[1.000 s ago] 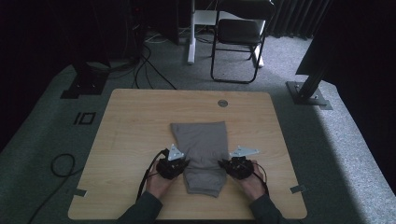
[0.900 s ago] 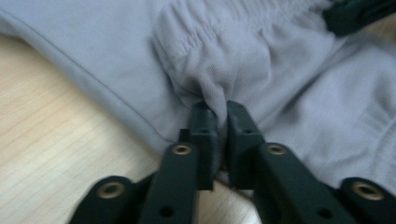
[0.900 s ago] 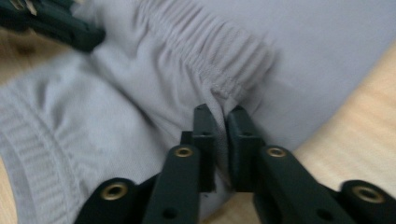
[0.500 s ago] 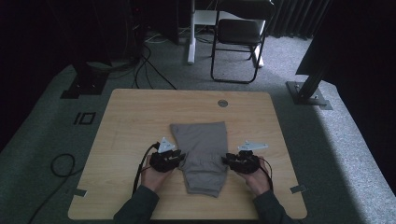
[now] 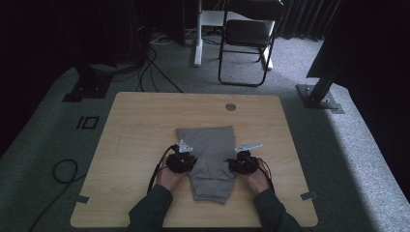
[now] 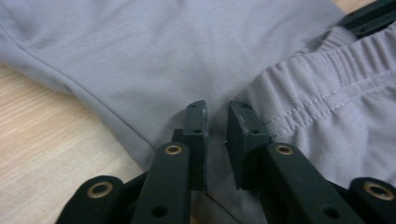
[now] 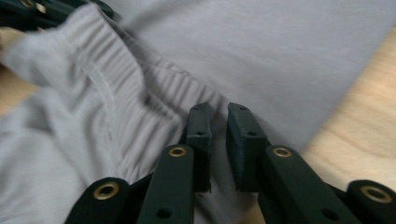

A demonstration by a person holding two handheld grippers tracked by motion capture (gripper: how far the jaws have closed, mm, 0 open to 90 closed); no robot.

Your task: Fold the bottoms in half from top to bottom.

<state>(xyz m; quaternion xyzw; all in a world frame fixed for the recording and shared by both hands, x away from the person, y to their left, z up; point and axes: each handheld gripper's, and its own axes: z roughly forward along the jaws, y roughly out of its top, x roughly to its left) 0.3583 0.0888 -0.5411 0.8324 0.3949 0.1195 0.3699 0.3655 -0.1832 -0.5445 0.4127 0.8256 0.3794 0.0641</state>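
left gripper (image 6: 216,122): jaws just closing, a thin gap left, cloth under them, nothing pinched
right gripper (image 7: 218,122): same, small gap, no grip
grey shorts (image 5: 210,162): near the table's (image 5: 135,121) front edge, middle
done: waistband end looks folded over
left: more folding, I think
hands: low at both sides, pointing inward

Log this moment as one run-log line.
item: grey shorts folded on table | left tongs: narrow gap, just closing, over cloth | right tongs: same | waistband: between the tongs
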